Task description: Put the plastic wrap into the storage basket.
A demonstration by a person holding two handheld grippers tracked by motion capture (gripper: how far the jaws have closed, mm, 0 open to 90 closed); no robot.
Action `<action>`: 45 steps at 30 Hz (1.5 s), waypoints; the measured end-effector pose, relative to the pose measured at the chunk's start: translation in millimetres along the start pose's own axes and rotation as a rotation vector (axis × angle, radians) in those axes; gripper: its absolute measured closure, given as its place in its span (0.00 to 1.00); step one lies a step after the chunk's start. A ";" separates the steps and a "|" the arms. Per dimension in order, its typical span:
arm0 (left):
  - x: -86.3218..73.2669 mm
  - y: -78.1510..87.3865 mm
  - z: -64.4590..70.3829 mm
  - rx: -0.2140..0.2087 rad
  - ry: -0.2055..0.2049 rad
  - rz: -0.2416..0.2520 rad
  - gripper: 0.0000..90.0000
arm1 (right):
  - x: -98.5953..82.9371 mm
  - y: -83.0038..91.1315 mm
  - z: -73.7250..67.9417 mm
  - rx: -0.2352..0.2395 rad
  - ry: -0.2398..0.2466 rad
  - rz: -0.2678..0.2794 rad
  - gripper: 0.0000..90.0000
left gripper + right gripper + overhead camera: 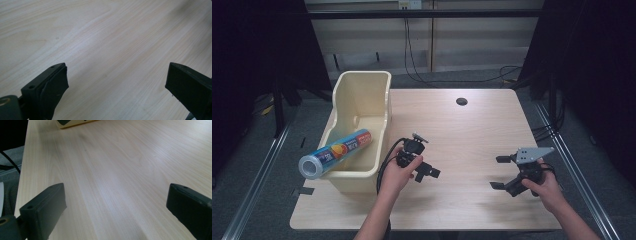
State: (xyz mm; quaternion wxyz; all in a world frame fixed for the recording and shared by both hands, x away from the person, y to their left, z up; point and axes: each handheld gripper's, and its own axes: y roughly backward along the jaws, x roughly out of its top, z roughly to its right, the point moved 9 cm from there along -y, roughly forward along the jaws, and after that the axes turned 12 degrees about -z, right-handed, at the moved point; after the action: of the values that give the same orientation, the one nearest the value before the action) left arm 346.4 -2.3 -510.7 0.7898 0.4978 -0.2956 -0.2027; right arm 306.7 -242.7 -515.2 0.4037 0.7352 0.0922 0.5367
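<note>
Both claws are spread wide with nothing between them. Looking along the left gripper, its two black jaws stand far apart over bare, pale wood grain, holding and touching nothing; from above, the left gripper sits low over the table, its jaws pointing away from the tub towards the right-hand claw. The left hand wraps round its body from below, the forearm coming up from the near edge, and a black cable loops off its tub-side flank. Just beside that claw, on the side away from its jaws, stands the cream plastic tub at the table's edge. A roll of wrap with a blue and orange label and a silvery end lies tilted in it, its silvery end poking out over the tub's outer rim. The right gripper sits well apart from the left, near the opposite edge of the table, jaws just as wide and aimed back towards the left claw, with the grey three-cornered plate on top. The right hand grips it from behind, the forearm angling in from the near corner. Along the right gripper, bare table stretches ahead, and a corner of the cream tub shows far beyond the jaws.
</note>
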 end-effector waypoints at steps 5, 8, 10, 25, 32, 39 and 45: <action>-3.4 -5.0 0.2 -0.003 -0.025 -0.018 0.04 | -0.7 -0.4 0.6 -0.002 0.006 -0.002 0.03; -4.8 -9.1 0.6 -0.008 -0.026 -0.013 0.04 | -1.5 -1.0 1.0 -0.004 0.005 -0.006 0.03; -4.6 -10.7 1.3 -0.014 -0.020 -0.004 0.04 | -1.8 -1.1 1.1 -0.006 0.002 -0.008 0.03; -9.5 -23.5 2.7 -0.036 -0.037 -0.013 0.04 | -3.5 -2.8 1.8 -0.005 0.002 -0.012 0.03; -11.9 -30.7 5.2 -0.050 -0.036 -0.013 0.05 | -4.8 -3.4 2.5 -0.009 0.002 -0.017 0.03; -14.6 -38.6 7.4 -0.067 -0.044 -0.014 0.05 | -5.4 -4.0 2.6 -0.006 -0.003 -0.019 0.03; -15.9 -44.0 11.0 -0.092 -0.048 -0.010 0.05 | -6.6 -5.1 2.9 -0.008 0.002 -0.025 0.03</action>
State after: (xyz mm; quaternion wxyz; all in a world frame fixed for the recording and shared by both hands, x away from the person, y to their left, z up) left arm 326.1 -18.4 -551.1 0.8036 0.4573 -0.3022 -0.2320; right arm 308.0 -244.5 -523.7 0.4130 0.7317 0.0997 0.5329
